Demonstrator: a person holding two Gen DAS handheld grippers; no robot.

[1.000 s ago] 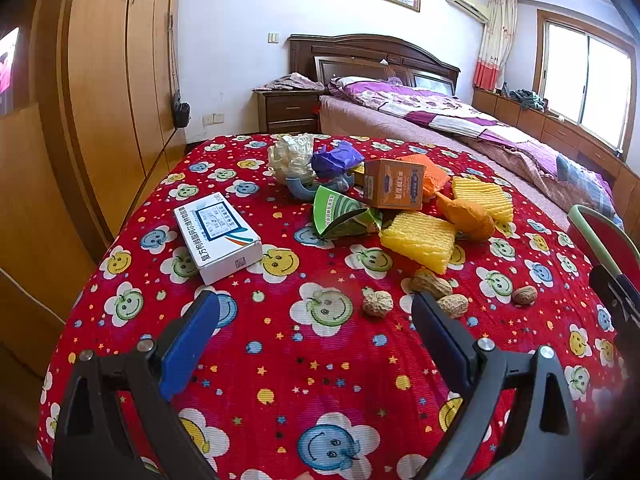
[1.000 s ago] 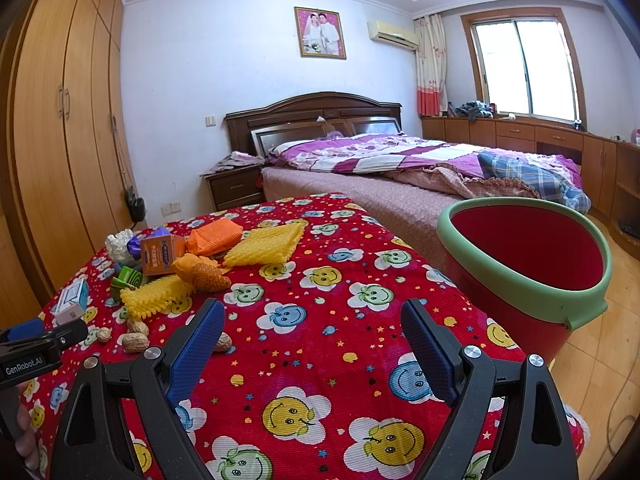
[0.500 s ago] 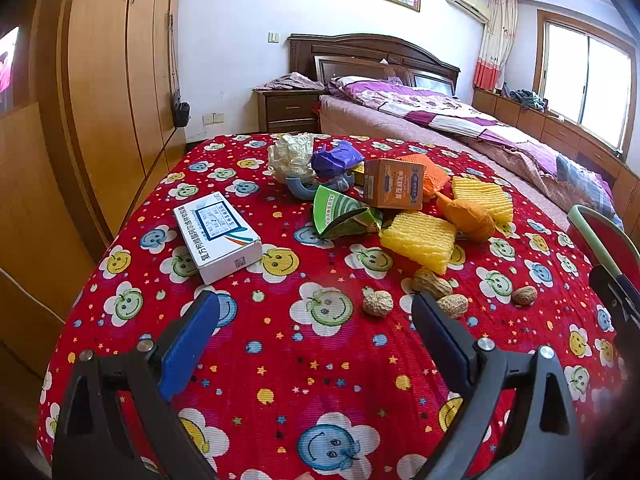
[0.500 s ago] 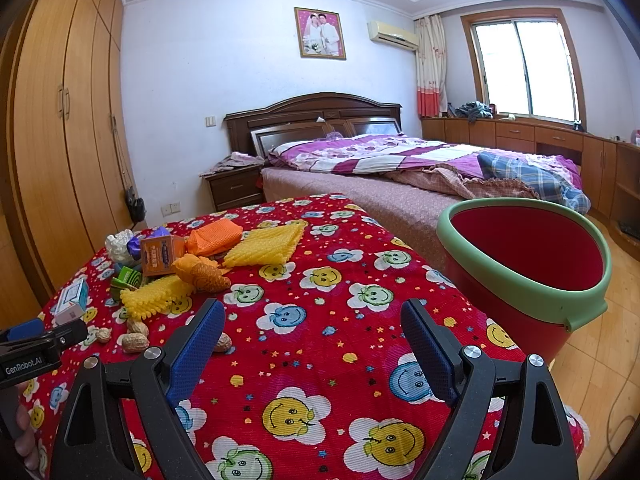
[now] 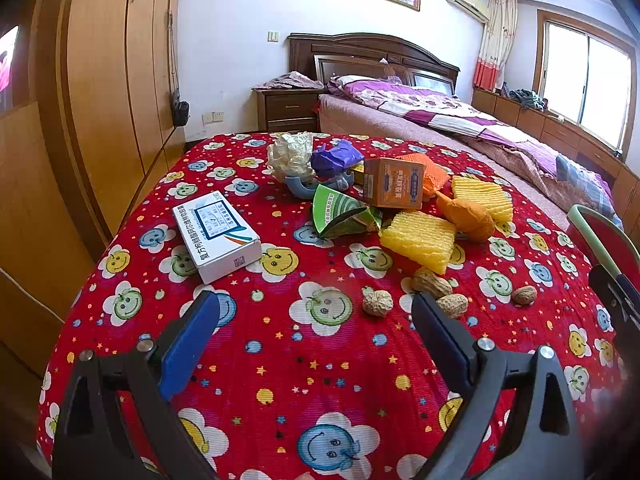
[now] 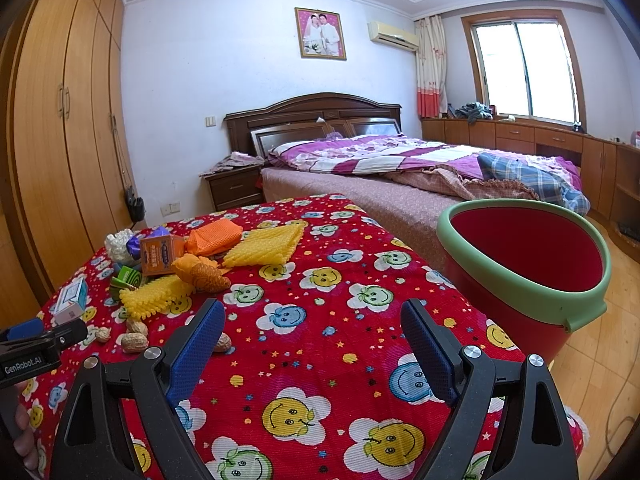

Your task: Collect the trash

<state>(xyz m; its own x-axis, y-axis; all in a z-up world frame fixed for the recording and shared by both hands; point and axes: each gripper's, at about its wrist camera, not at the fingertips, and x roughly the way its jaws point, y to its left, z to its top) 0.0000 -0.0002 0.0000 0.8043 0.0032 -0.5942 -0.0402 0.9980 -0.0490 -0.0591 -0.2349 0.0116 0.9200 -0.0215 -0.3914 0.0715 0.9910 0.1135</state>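
Observation:
Trash lies on a table with a red smiley cloth (image 5: 320,368): a white medicine box (image 5: 216,236), an orange box (image 5: 394,189), a green wrapper (image 5: 340,212), yellow foam nets (image 5: 418,240), an orange net (image 5: 466,216), a white foam net (image 5: 291,154), a purple wrapper (image 5: 336,154) and several peanuts (image 5: 377,302). My left gripper (image 5: 316,308) is open and empty, hovering near the table's front edge, short of the peanuts. My right gripper (image 6: 312,312) is open and empty above the cloth. A red bucket with a green rim (image 6: 520,268) stands right of the table.
A bed (image 6: 400,168) stands behind the table, with a nightstand (image 5: 290,110) beside it. Wooden wardrobes (image 5: 108,80) line the left wall. The left gripper's side (image 6: 36,344) shows at the right wrist view's left edge. Wooden floor (image 6: 600,360) lies to the right.

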